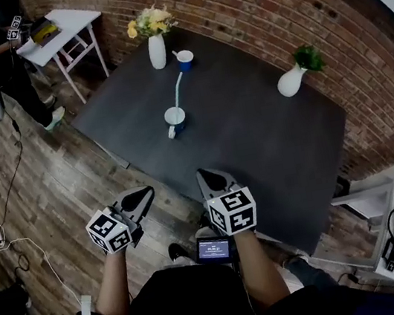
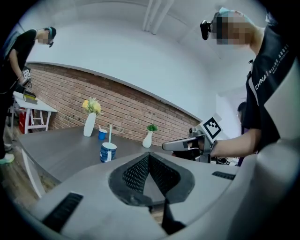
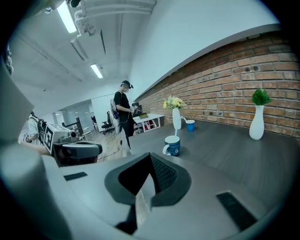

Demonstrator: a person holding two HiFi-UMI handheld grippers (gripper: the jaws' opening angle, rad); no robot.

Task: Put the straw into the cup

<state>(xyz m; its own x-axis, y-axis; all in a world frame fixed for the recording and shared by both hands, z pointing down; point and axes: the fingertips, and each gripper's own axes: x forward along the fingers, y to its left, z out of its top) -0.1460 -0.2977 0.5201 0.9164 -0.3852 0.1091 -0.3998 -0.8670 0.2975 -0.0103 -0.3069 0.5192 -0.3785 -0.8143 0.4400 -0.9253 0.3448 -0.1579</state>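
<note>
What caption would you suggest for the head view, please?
Shut, empty left gripper and right gripper before a dark table; a straw stands in the near blue mug.

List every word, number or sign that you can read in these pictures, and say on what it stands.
"CHINA": on the person's shirt; the smaller print beside it is too blurred to read.
Cup: a label, too small to read.
Screen: digits, too small to read.
Cubes: square markers only, no words.
</note>
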